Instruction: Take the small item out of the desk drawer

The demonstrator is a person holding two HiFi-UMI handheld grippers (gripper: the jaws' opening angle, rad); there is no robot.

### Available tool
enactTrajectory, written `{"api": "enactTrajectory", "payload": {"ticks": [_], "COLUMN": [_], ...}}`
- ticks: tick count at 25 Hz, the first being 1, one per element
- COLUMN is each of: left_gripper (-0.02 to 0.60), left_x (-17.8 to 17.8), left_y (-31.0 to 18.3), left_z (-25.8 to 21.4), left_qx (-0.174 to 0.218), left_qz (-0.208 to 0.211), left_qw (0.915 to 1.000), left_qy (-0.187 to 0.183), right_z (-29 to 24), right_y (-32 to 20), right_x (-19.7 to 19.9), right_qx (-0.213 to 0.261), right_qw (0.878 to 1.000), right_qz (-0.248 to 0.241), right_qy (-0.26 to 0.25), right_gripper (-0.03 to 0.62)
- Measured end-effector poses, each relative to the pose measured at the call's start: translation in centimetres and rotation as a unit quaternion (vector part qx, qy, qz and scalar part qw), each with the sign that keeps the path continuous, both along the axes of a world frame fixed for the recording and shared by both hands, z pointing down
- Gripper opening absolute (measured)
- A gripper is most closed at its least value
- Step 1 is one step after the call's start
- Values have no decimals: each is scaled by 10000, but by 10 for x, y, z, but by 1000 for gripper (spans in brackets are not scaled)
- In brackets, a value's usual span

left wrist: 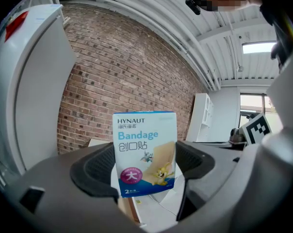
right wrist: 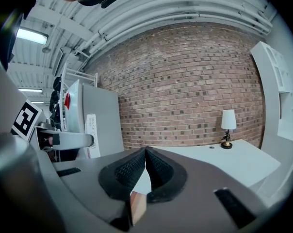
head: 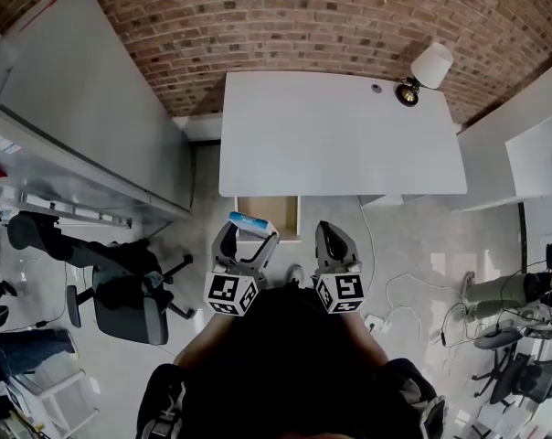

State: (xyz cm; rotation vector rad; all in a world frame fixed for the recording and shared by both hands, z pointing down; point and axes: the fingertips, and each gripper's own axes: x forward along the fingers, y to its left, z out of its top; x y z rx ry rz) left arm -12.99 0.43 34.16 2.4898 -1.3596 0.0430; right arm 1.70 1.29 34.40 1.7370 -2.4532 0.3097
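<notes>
bandage box (left wrist: 145,153) printed "HYNAUT", "Bandage" (blue letters), "创口贴", "大"

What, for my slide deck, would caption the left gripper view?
Left gripper holds a bandage box upright between its fingers, brick wall behind.

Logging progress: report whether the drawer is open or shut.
Open: the drawer juts out from under the desk, its wooden inside showing.

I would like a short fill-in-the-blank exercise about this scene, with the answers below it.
The left claw grips a small box printed with the word ____.
The right claw is ____ and holds nothing.
The desk drawer stands ____.
A ____ stands on the white desk.
Missing words: Bandage; shut; open; lamp.
</notes>
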Motion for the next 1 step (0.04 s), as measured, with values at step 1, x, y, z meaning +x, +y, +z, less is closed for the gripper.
{"api": "enactTrajectory", "payload": {"ticks": [1], "left_gripper": [394], "left_x": [-1], "left_y": [0], "left_z": [0], "left_qx": [0], "left_qz": [0], "left_qw": [10000], "left_qy": [4], "right_z": [1], "right_y": [0], "right_x": [0], "right_qx": [-5], "right_qw": [10000], "right_qz": [4], "right_qy": [4], "right_gripper": [26]}}
